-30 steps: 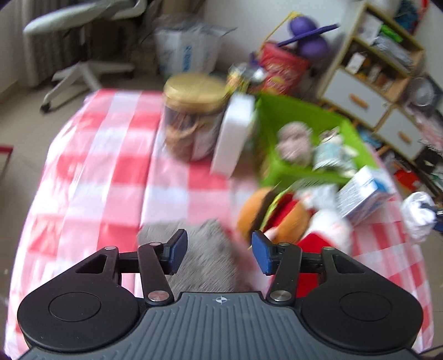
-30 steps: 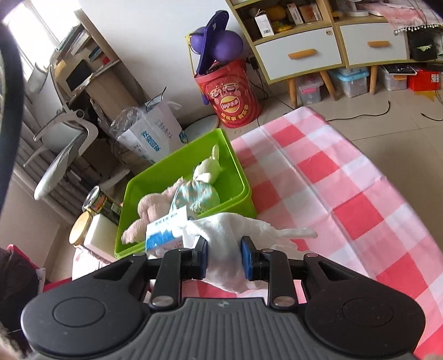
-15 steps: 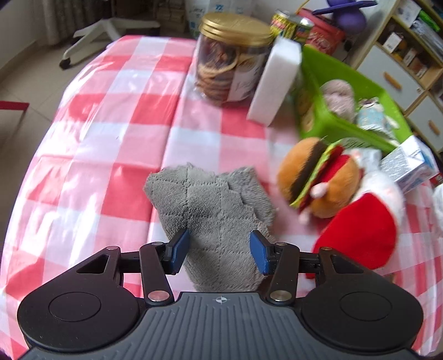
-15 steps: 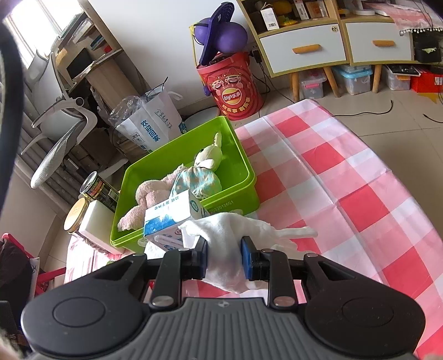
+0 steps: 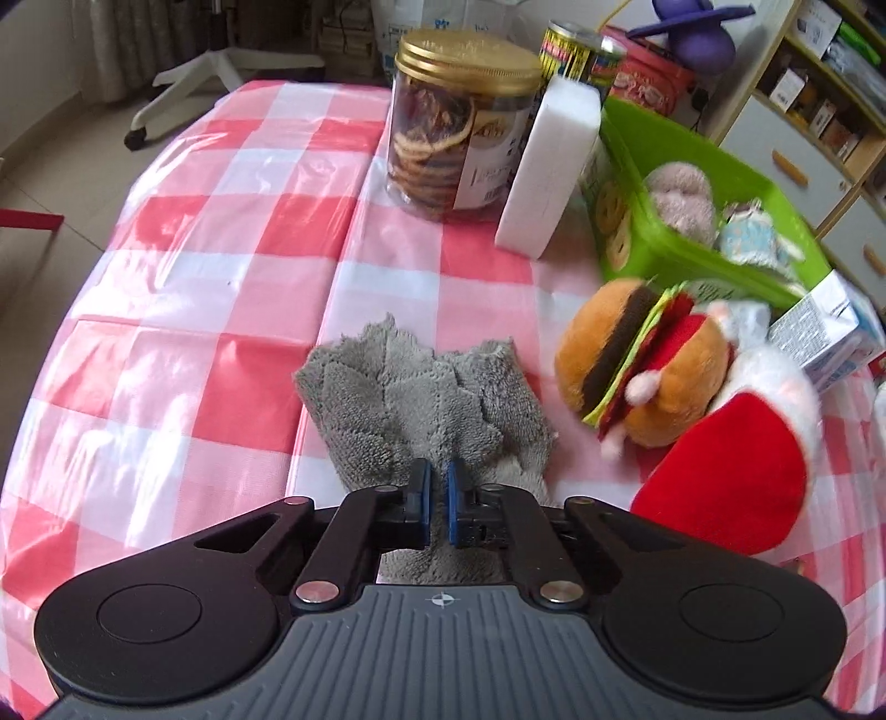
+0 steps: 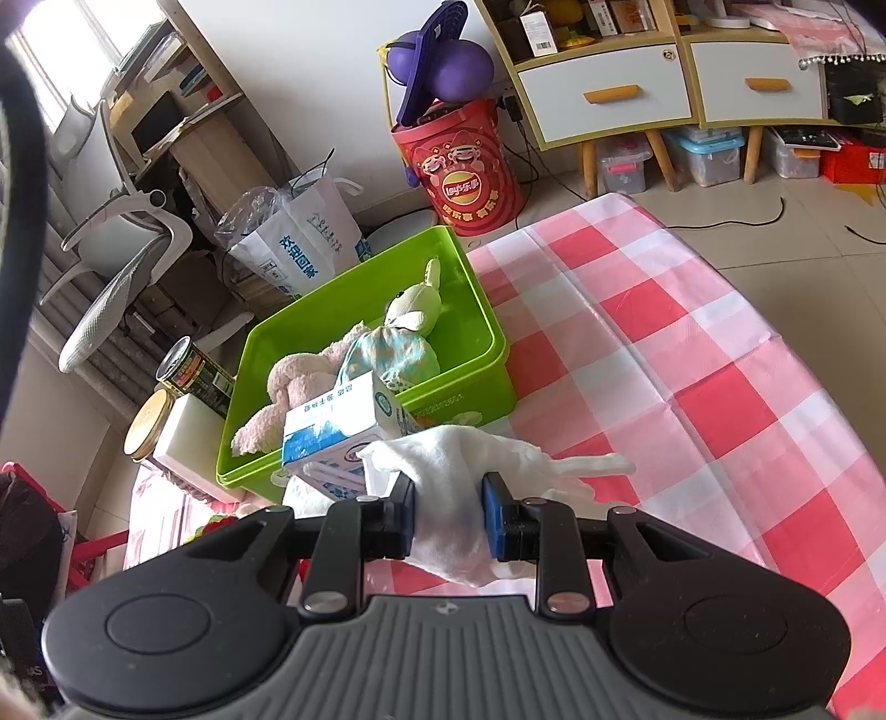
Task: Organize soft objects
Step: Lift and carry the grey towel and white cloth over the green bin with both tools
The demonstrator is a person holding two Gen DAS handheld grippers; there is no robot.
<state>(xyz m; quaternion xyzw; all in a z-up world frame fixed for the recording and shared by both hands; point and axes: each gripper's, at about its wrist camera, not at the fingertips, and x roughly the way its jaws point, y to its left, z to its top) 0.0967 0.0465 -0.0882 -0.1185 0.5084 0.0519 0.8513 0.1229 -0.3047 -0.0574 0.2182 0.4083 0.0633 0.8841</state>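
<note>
left hand-held gripper: jaws drawn together, pinching the near edge of the grey towel
grey towel: crumpled on the counter, which wears a red and white checked cloth; the near part runs under the gripper
right hand-held gripper: clamped on a white cloth, a fold bunched between the blue pads, a twisted tail sticking out to the right
green bin: on the counter, holding a pale rabbit toy in a blue patterned dress and a pink plush
burger plush: lying on its side to the right of the grey towel, just in front of the green bin
red and white plush: touching the burger plush on its right
carton: white and blue, printed with chinese characters too small to read, leaning at the bin's near wall
jar: clear, gold lid, biscuits inside; label lettering blurred
white block: upright, leaning between the jar and the bin
can: behind the white block, yellow and black print, unreadable
red bucket: on the floor beyond the counter, marked "lay's" with chinese characters underneath
paper bag: on the floor, blue chinese lettering
</note>
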